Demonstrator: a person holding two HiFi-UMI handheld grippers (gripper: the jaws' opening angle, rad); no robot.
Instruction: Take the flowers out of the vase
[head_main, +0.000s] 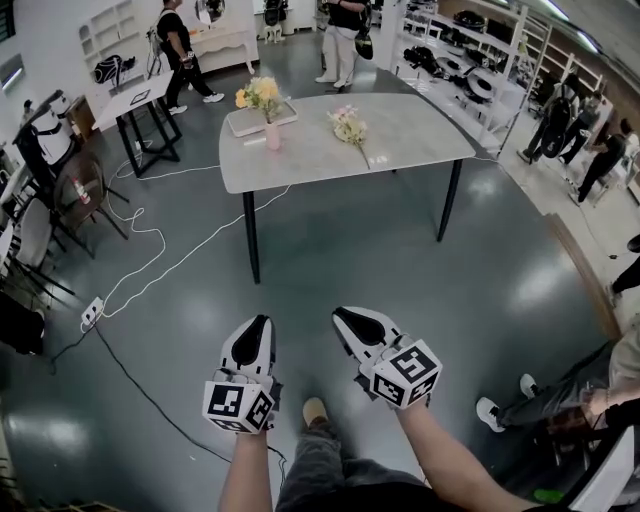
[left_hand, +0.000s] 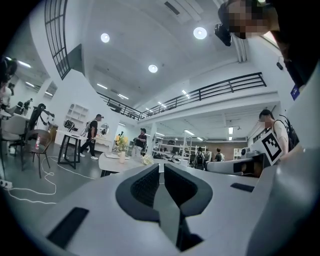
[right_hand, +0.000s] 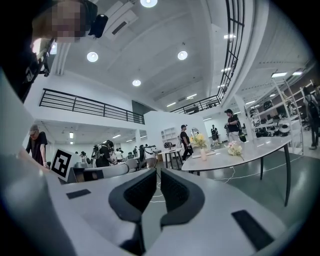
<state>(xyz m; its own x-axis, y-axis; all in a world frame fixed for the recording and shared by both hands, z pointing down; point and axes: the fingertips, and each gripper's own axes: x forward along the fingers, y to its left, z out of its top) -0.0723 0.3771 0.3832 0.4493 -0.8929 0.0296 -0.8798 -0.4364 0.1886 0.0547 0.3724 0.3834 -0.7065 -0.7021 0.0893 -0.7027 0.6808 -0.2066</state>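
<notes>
Jaws of left hand-held gripper (head_main: 258, 325) and right hand-held gripper (head_main: 345, 318) together, empty (flowers (head_main: 262, 93) in vase (head_main: 272, 136) on table (head_main: 410, 135) ahead)

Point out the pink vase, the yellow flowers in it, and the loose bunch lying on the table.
pink vase (head_main: 272, 137), head view, middle of its body.
yellow flowers (head_main: 262, 95), head view, the blooms.
loose bunch (head_main: 349, 126), head view, its pale blooms.

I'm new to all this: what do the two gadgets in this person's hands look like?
The left gripper and right gripper are alike: a white shell narrowing to two jaws lined with black ribbed pads. At the back of each sits a cube with black-and-white square markers. No cables show, and no sleeves cover the forearms.
</notes>
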